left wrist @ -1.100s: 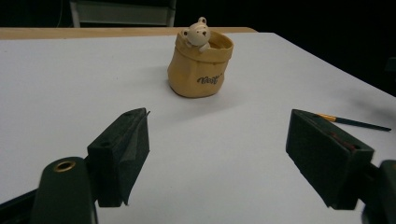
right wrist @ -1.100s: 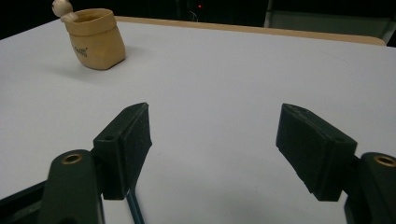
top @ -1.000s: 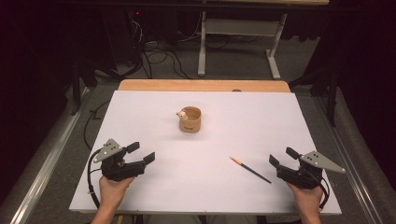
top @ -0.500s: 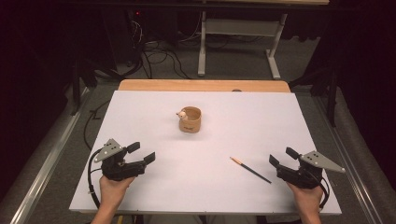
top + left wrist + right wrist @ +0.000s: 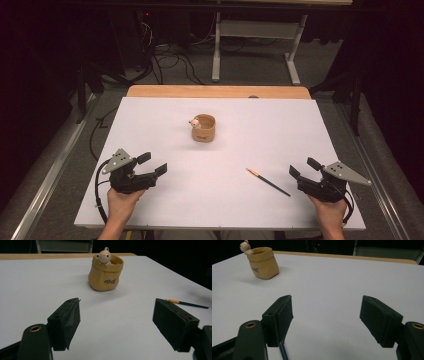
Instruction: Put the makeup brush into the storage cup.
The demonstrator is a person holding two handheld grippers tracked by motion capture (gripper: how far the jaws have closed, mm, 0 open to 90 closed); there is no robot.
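Observation:
A tan sack-shaped pot (image 5: 203,128) with a small bear figure on its rim stands upright near the middle of the white table (image 5: 150,115). It also shows ahead in the left gripper view as the pot (image 5: 106,273) and at far left as the pot (image 5: 262,263) in the right gripper view. A thin dark paintbrush (image 5: 268,182) with a gold ferrule lies flat at right front, just left of my right gripper (image 5: 305,170). My left gripper (image 5: 152,164) rests at left front. Both grippers stand open, holding nothing.
A bare wooden strip (image 5: 215,91) runs along the table's far edge. Beyond it stand a white metal frame (image 5: 255,40) and tangled cables (image 5: 165,60) on the dark floor. Wide white surface lies between the grippers and the pot.

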